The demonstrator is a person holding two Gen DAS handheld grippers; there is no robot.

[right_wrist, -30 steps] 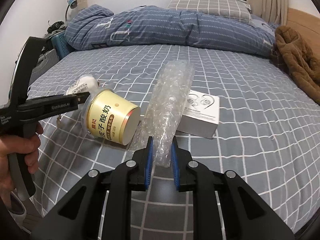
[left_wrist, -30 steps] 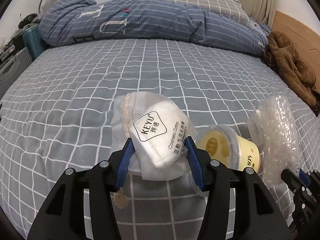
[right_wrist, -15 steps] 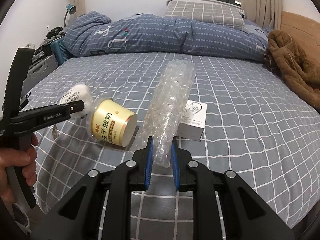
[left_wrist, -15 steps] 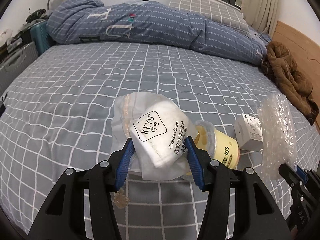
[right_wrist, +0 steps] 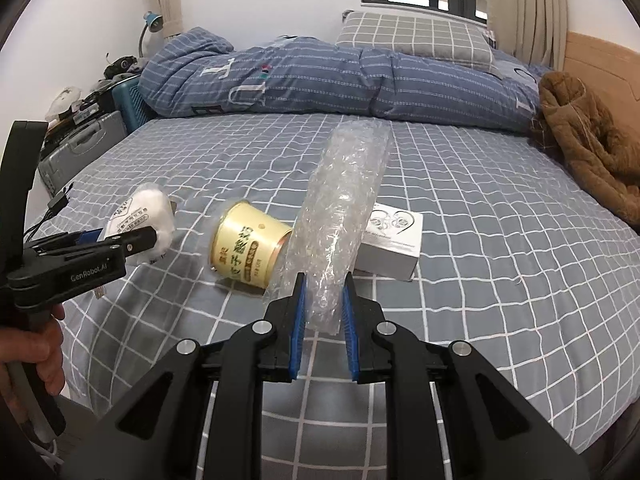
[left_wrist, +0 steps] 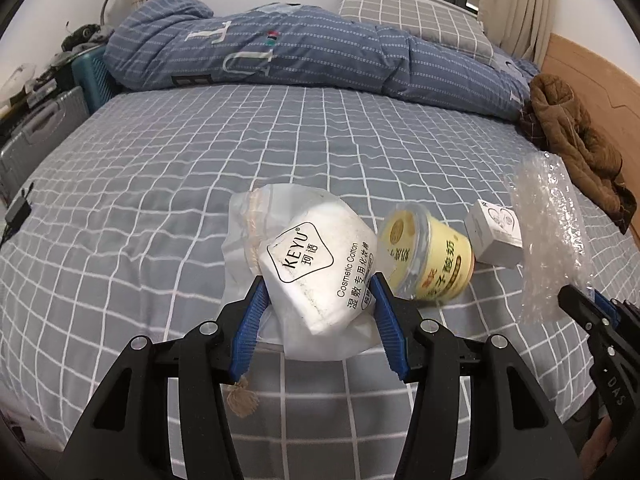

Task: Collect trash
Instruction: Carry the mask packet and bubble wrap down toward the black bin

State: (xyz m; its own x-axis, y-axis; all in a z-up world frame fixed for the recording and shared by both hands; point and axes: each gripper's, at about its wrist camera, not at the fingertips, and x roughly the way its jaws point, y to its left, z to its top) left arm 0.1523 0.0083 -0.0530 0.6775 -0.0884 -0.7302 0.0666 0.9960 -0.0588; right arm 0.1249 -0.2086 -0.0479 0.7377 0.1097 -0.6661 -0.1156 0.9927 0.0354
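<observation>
Both grippers lifted back | left gripper (left_wrist: 318, 304) jaws clamp KEYU cotton pack (left_wrist: 316, 272) | right gripper (right_wrist: 323, 312) jaws pinch bubble wrap (right_wrist: 344, 208)

Your right gripper (right_wrist: 323, 312) has its blue pads closed on the lower end of a bubble wrap sleeve (right_wrist: 344, 208), which stands up and away from you over the grey checked bed (right_wrist: 480, 280). Behind the sleeve lie a yellow yogurt cup (right_wrist: 246, 250) on its side and, to its right, a white box (right_wrist: 394, 240). At far left, your left gripper (right_wrist: 120, 246) pinches a white cotton pad bag (right_wrist: 142, 216).
</observation>
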